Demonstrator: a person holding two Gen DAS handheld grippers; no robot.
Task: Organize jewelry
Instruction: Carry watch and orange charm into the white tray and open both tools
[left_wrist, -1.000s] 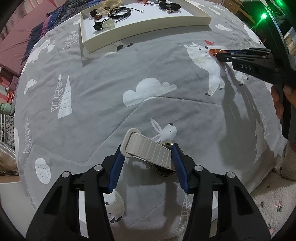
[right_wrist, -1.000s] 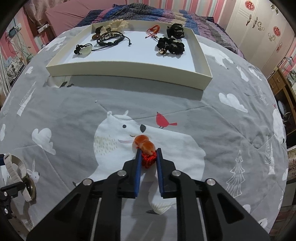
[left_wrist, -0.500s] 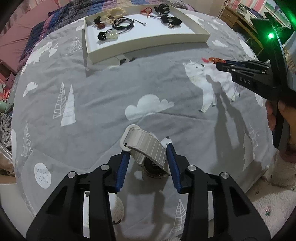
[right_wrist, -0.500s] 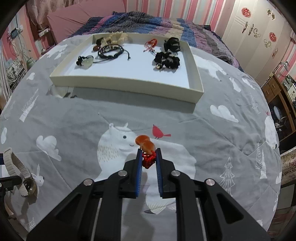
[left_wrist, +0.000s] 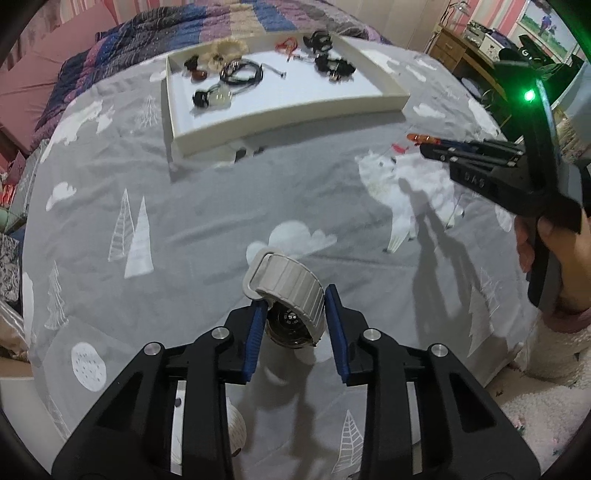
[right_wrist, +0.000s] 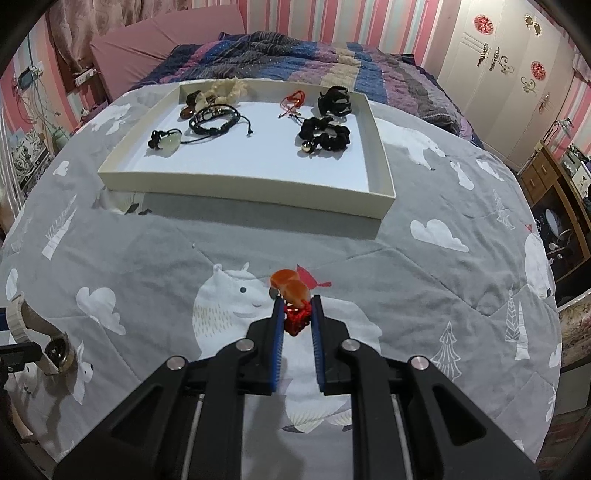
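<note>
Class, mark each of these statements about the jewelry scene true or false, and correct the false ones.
1. The left gripper has the watch between its fingers. True; the fingers have just been closing.
2. The right gripper is empty. False: it is shut on the orange pendant by its red cord.
3. The white tray already holds several pieces. True.
4. The black scrunchie lies on the bedspread. False: it is in the tray.
5. The watch has a black strap. False: it is light grey.
</note>
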